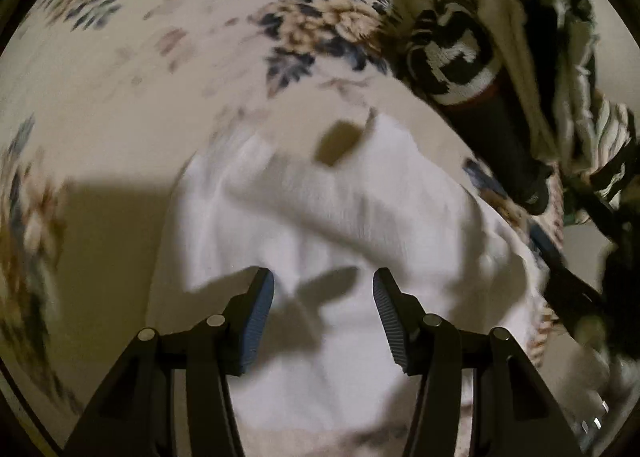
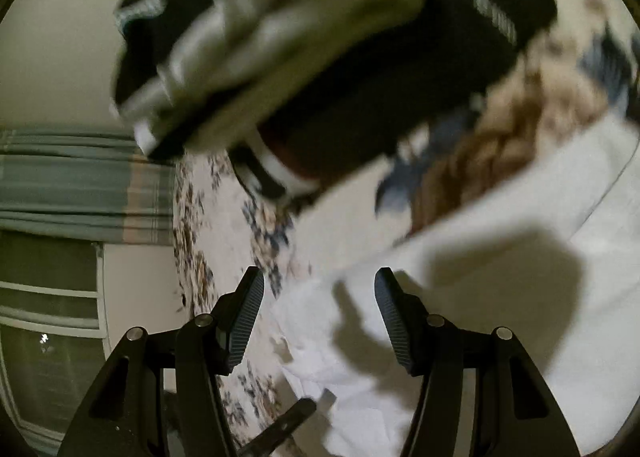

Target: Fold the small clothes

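White garment (image 1: 320,217) lies rumpled on the floral bedspread (image 1: 120,57), directly under the left gripper (image 1: 323,309). Jaws stand apart, nothing between the pads; they point steeply down at the cloth, likely to take a fold or an edge.

Right gripper (image 2: 319,309) is likewise parted and empty, hovering over the same white garment (image 2: 500,297) near its rim (this view is heavily blurred).

A heap of dark and striped small clothes (image 1: 500,57) sits beyond the white piece, well apart from the left fingers, probably the waiting stock. From the right wrist the heap (image 2: 320,57) looms close ahead.

Open bedspread stretches to the far side of the garment in the left view: ample room to spread and fold. The bed's edge shows in the right view, curtain (image 2: 80,185) beyond.
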